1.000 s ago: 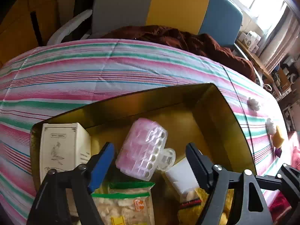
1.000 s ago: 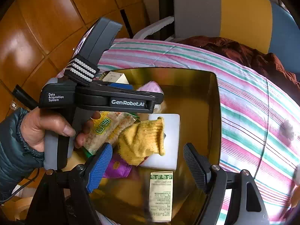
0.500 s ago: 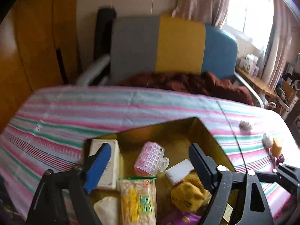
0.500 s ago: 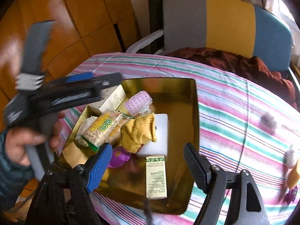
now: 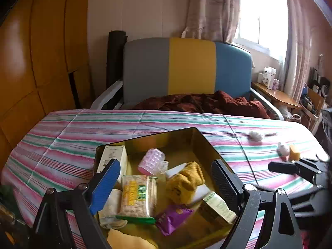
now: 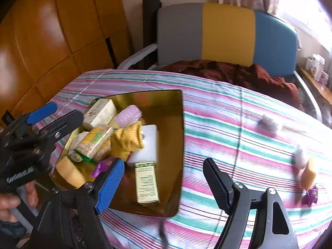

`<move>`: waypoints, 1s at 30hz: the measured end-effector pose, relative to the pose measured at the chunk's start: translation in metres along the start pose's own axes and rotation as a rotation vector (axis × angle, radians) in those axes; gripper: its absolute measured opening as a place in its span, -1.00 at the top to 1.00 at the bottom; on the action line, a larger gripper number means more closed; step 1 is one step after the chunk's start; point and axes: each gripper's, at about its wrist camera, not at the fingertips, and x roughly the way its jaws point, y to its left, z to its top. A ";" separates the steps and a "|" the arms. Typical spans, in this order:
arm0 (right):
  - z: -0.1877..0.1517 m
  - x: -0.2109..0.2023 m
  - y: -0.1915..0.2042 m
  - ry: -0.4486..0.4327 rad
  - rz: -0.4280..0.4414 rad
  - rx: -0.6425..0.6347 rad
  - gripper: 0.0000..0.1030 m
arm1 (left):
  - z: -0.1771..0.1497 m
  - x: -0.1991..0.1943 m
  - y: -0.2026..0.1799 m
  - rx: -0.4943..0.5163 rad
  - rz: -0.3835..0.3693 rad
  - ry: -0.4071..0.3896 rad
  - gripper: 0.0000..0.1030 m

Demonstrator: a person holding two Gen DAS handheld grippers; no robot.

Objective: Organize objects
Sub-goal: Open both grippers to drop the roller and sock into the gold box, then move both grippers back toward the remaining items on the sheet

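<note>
Green print on the snack packet (image 5: 138, 197) and the small green-and-white box (image 6: 145, 181) is too blurred to read inside the gold tray (image 6: 174, 112) on the striped tablecloth (image 6: 238, 124), while the left gripper (image 5: 166, 183) and right gripper (image 6: 164, 183) hover above, both gaping and holding nothing.

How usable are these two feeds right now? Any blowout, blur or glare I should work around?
Left wrist view: the window at upper right is blown out, while the gold tray and its contents read sharply; fisheye bends the wooden wall. Right wrist view: motion blur smears the small items on the striped cloth at right, especially the orange piece, and the tray's near edge; the wood panels carry glare patches.
</note>
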 end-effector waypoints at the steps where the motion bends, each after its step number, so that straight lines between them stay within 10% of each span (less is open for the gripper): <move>1: -0.001 -0.002 -0.003 -0.003 -0.006 0.006 -0.57 | -0.001 -0.002 -0.004 0.009 -0.002 -0.003 -0.75; 18: -0.019 -0.023 -0.093 -0.012 -0.161 0.155 -0.62 | -0.013 -0.002 -0.064 0.133 -0.097 0.039 -0.78; 30: -0.029 -0.041 -0.211 -0.076 -0.427 0.308 -0.62 | -0.015 0.010 -0.100 0.213 -0.141 0.074 -0.79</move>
